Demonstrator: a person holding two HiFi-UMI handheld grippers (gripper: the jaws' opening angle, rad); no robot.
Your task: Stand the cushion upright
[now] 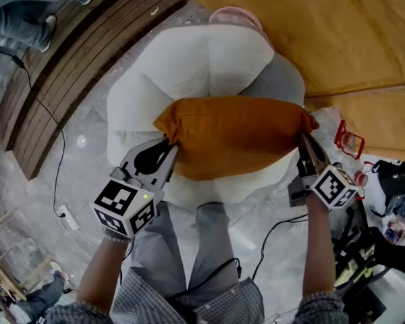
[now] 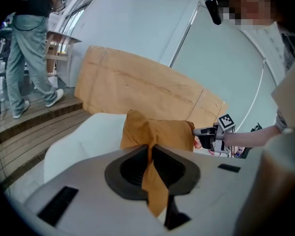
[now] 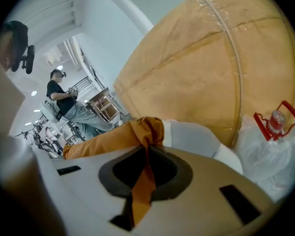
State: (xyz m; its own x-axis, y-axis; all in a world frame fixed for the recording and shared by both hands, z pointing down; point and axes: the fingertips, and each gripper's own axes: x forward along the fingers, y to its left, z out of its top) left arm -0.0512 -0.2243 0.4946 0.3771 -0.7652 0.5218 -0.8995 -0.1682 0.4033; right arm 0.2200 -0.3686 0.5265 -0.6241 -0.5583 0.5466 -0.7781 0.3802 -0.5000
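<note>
An orange cushion (image 1: 236,137) hangs stretched between my two grippers, above a white armchair (image 1: 189,66). My left gripper (image 1: 170,150) is shut on the cushion's left corner. In the left gripper view a strip of orange fabric (image 2: 155,186) runs back through the jaws of the left gripper (image 2: 150,149), and the cushion (image 2: 157,132) bulges beyond them. My right gripper (image 1: 304,137) is shut on the right corner. In the right gripper view the pinched fabric (image 3: 140,191) passes between the jaws of the right gripper (image 3: 147,149), with the cushion (image 3: 108,136) stretching away to the left.
A grey seat pad (image 1: 283,83) lies on the chair's right side. Large brown sheets (image 1: 324,25) lean behind it. Wooden steps (image 1: 74,59) rise at the left, where a person (image 2: 27,48) stands. A red-framed bottle (image 1: 349,140) and a white bag (image 3: 265,156) sit at the right. A cable (image 1: 57,154) trails on the floor.
</note>
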